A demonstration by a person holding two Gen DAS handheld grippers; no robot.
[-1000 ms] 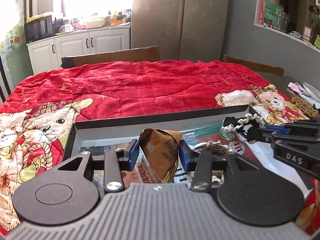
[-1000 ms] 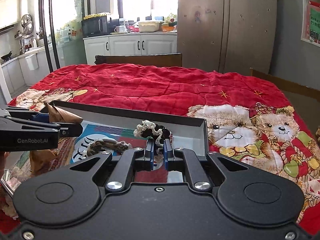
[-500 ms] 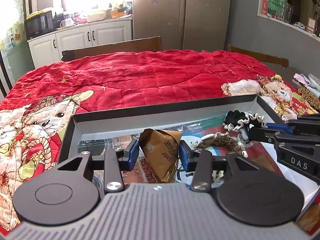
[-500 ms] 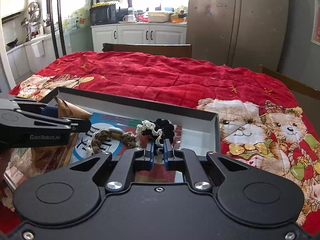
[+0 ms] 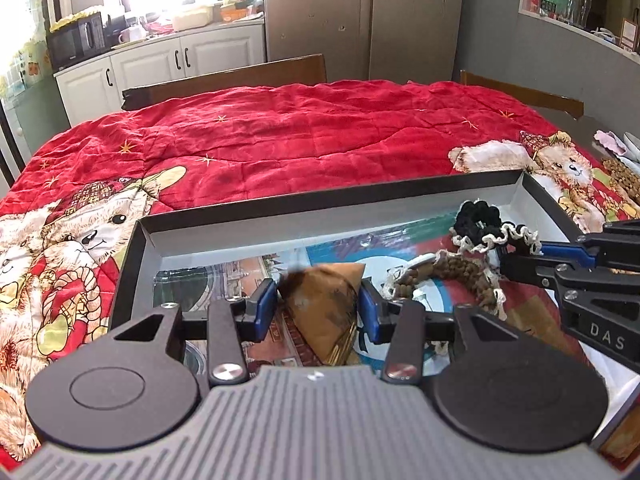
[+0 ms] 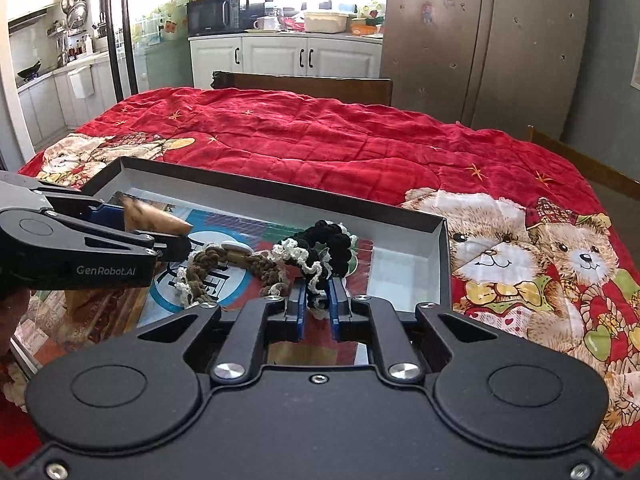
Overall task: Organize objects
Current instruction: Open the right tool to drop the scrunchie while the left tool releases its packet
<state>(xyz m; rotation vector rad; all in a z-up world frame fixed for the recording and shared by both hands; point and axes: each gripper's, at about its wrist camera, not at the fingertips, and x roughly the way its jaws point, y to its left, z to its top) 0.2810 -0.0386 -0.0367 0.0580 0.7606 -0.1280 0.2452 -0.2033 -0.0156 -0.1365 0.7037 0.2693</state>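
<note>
A brown paper pouch [image 5: 320, 312] stands between the blue pads of my left gripper [image 5: 318, 300]. The jaws are opening; the pouch's top is blurred and a thin gap shows at the left pad. It sits over a shallow black tray [image 5: 320, 204] with a printed sheet on its floor. My right gripper [image 6: 317, 300] is low over the tray [image 6: 280, 184], jaws opening slightly. A strand of the black-and-white crochet scrunchie [image 6: 332, 244] hangs loose between its pads. A brown crochet band [image 6: 208, 260] lies beside it. The left gripper [image 6: 160, 232] shows at the left with the pouch [image 6: 152, 220].
The tray rests on a red quilt with teddy bears [image 5: 300, 140] spread over the table. Wooden chair backs [image 5: 240, 76] stand along the far edge. Small items [image 5: 620, 172] lie at the right edge. Kitchen cabinets [image 6: 280, 56] are behind.
The right pads have parted a little around the scrunchie strand, and the scrunchie has sunk onto the tray floor. The pouch has shifted and blurred between the left pads.
</note>
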